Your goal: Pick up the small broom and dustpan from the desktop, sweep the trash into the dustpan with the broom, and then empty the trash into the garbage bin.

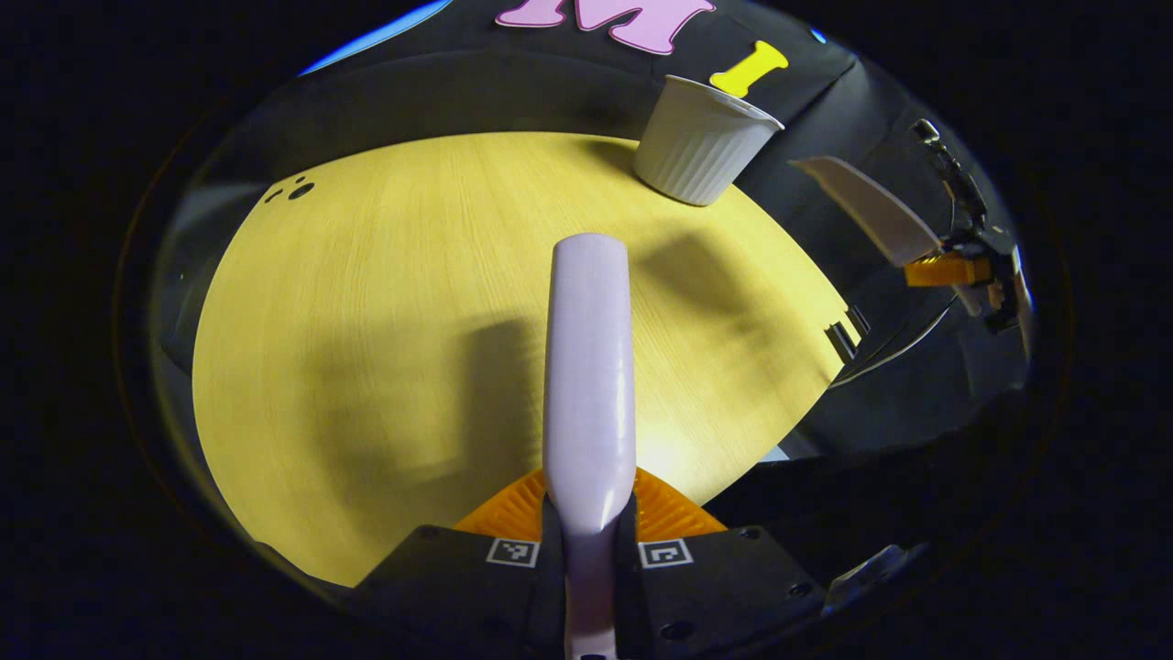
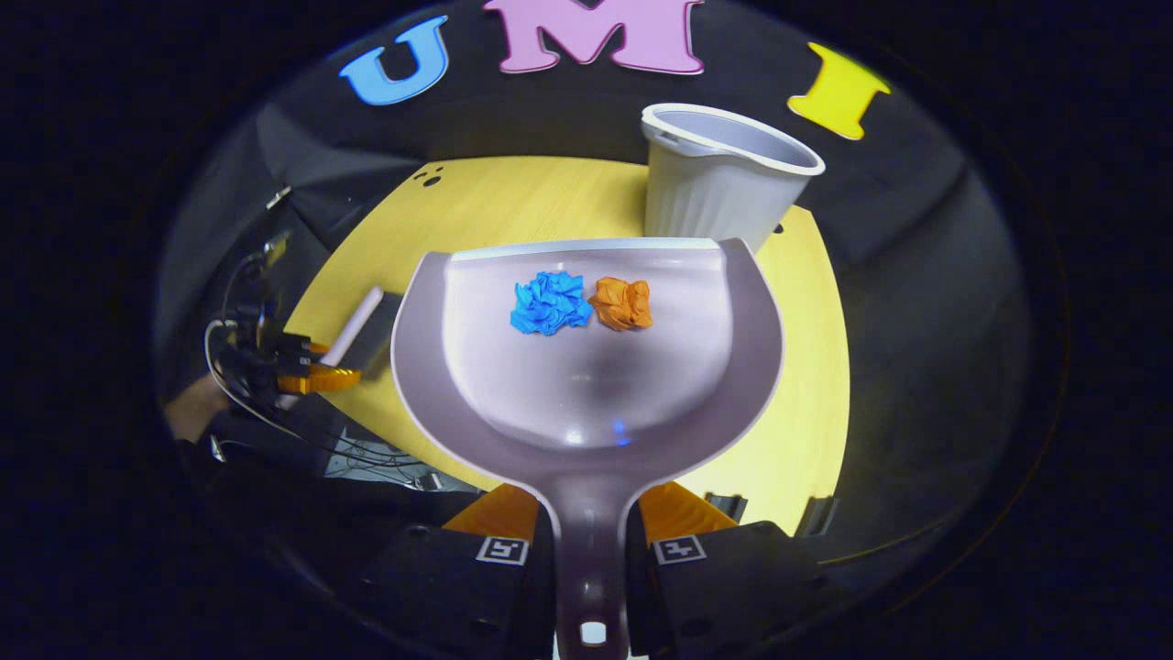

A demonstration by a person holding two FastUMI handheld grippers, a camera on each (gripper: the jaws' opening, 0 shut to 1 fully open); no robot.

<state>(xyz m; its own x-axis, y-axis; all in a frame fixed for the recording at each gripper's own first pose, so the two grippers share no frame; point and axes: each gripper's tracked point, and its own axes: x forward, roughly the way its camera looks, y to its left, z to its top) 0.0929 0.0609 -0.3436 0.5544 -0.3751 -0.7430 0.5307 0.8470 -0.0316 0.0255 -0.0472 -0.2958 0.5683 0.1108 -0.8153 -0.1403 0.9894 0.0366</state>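
Emptying step: right tool grasps dustpan handle, blue wad and orange wad inside, bin just ahead; left tool clenched on broom; next, tip over bin.

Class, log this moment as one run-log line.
left gripper shut on broom | right gripper shut on dustpan | blue wad, orange wad in pan | bin ahead

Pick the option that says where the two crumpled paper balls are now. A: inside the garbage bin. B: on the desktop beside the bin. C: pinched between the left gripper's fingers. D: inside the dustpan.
D: the blue paper ball and orange paper ball lie side by side in the dustpan, held by the right gripper.
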